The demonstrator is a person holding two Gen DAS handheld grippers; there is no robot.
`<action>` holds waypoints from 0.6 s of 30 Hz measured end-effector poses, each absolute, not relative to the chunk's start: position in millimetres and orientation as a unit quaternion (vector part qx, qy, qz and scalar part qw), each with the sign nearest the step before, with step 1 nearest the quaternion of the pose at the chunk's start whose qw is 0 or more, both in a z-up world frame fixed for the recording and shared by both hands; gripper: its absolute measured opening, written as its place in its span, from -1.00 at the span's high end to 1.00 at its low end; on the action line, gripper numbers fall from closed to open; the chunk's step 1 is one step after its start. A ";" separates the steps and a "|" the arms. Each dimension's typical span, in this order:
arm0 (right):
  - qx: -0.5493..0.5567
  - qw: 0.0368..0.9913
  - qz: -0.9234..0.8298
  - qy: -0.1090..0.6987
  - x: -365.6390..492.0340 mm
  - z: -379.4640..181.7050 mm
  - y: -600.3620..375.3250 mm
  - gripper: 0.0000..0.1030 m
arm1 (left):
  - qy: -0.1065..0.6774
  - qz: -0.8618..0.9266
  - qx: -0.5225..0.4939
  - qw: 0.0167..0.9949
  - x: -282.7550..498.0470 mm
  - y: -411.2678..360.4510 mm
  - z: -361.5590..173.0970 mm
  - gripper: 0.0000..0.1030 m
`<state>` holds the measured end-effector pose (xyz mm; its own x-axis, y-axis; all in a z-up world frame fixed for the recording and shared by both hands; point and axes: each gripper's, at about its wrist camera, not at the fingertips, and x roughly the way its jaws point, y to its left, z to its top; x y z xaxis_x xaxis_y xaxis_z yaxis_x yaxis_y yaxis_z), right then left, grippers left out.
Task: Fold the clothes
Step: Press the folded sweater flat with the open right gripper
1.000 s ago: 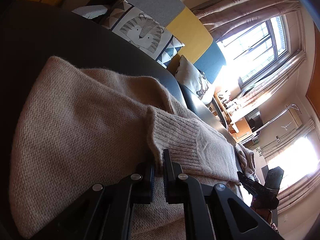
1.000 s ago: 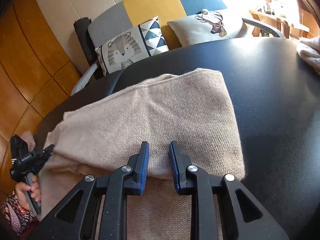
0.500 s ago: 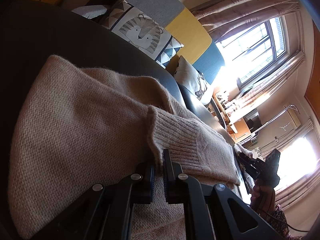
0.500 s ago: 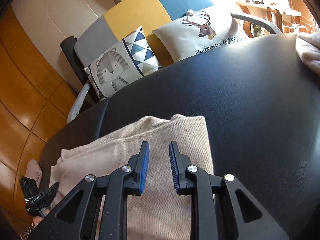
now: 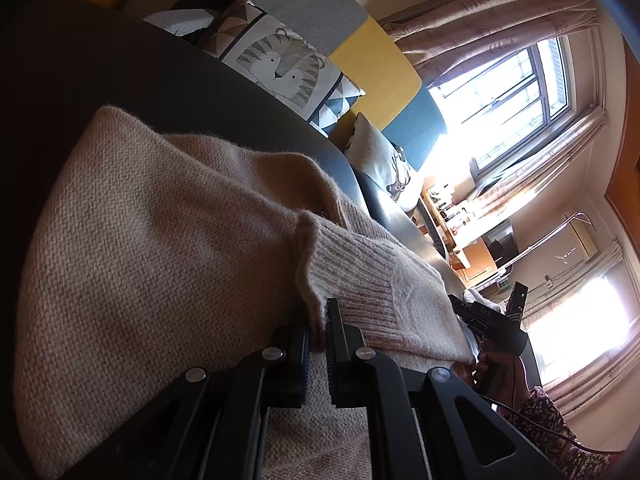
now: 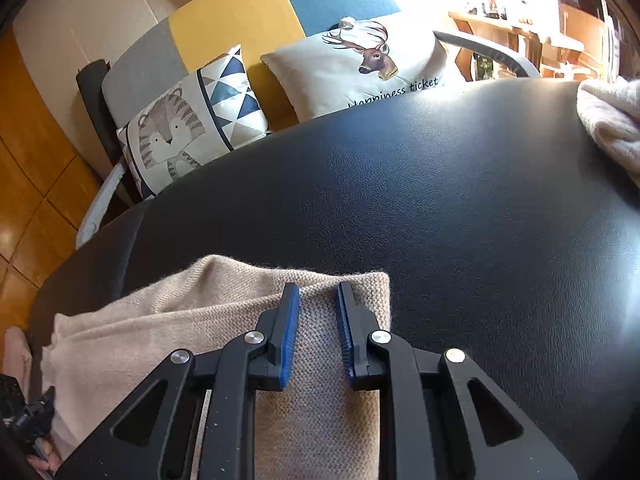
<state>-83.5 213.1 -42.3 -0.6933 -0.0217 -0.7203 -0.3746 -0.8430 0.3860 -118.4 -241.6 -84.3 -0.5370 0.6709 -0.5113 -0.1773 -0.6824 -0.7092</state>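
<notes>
Both grippers work the beige sweater [image 5: 160,248] on the black table [image 6: 440,208]: the left gripper [image 5: 318,320] stays pinched on its ribbed cuff [image 5: 360,280], while the right gripper [image 6: 318,300], jaws parted, has slid to the far edge, suggesting another fold.

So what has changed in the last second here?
The right gripper, open, drew back toward the near edge of the beige sweater, so more bare black table shows ahead. The left gripper stays clamped on the sweater's ribbed cuff.

Fuzzy knit sweater [image 5: 160,264] — glossy leather-look tabletop [image 6: 440,200]
</notes>
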 end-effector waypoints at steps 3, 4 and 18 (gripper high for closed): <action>-0.362 0.065 0.888 0.274 -66.2 -34.0 194.1 0.57 | -0.305 0.822 -0.406 0.259 -119.4 -241.5 -84.6 0.86; -0.368 0.062 0.891 0.259 -62.3 -32.6 185.6 0.57 | -0.306 0.822 -0.406 0.259 -120.0 -241.5 -84.7 0.86; -0.394 0.097 0.893 0.196 -47.0 -38.4 155.3 0.57 | -0.309 0.819 -0.405 0.262 -122.0 -242.7 -83.8 0.86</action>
<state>-47.0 155.3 -38.4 -0.6705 0.0182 -0.7417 -0.3269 -0.9047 0.2733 -122.0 -242.7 -83.8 -0.5347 0.6804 -0.5011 -0.1794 -0.6709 -0.7196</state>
